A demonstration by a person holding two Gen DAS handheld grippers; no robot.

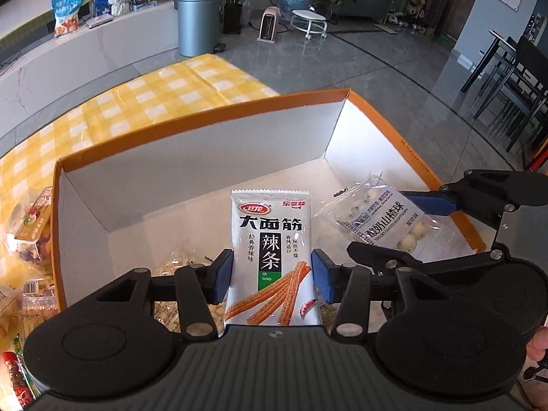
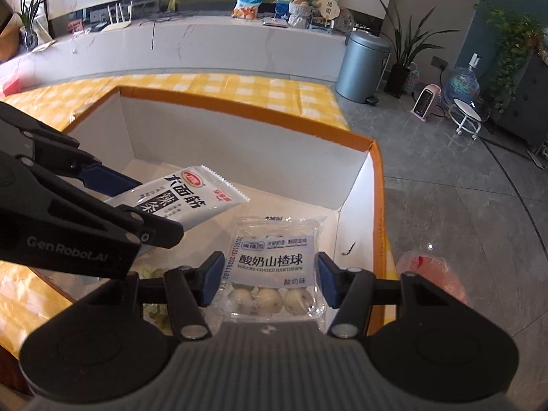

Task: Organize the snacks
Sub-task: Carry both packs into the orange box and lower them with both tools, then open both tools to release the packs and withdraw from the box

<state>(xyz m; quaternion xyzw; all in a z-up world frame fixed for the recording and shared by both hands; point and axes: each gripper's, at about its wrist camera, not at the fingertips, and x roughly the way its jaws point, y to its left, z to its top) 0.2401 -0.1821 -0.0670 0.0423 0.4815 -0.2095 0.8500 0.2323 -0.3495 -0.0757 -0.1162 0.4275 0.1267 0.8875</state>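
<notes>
The left tongs (image 1: 272, 275) pinch a white latiao packet (image 1: 270, 257) by its sides, and the right tongs (image 2: 270, 279) pinch a clear pack of yogurt hawthorn balls (image 2: 272, 270) the same way. Both packs hang over the open orange-rimmed box (image 1: 212, 108), which sits on the yellow checked counter (image 1: 137, 102); a few snacks already lie inside. More snacks (image 1: 30, 226) wait outside its left wall. It looks like the dropping-in step: next, lower each pack and spread the tongs.
</notes>
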